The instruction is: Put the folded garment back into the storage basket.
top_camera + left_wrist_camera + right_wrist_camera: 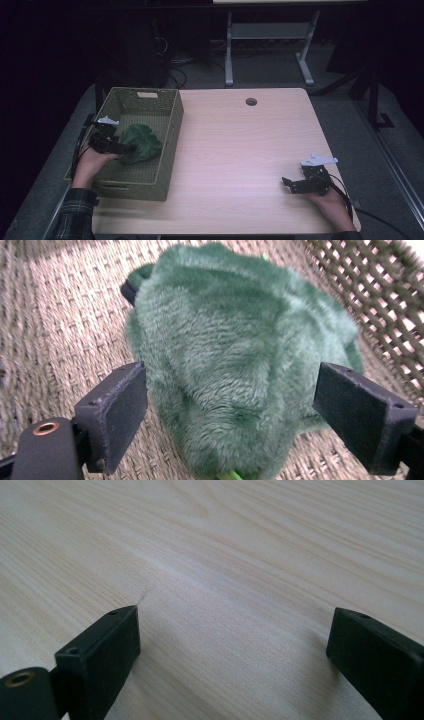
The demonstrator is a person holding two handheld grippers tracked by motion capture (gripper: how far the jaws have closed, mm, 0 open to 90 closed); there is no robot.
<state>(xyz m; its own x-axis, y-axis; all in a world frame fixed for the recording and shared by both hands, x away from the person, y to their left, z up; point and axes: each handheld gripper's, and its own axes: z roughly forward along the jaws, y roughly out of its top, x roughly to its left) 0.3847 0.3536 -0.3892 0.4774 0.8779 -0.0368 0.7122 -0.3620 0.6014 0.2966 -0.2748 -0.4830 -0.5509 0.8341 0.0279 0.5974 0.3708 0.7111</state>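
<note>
table [240,150]: light wood, round hole [251,102] near far edge | floor: grey, white desk frame [270,45] beyond

The high view looks forward and down on the whole table [240,150] from above its near edge. The left gripper view sits close over the green plush [240,365] in the basket [150,107] at the left, both shared with the high view. The right gripper view skims the bare tabletop near right.

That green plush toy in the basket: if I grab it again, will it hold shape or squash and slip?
The green plush toy looks furry and rounded, so it will likely squash between the pads. It seems light for its bulk. Slumped flat on the basket floor, it probably won't roll.
</note>
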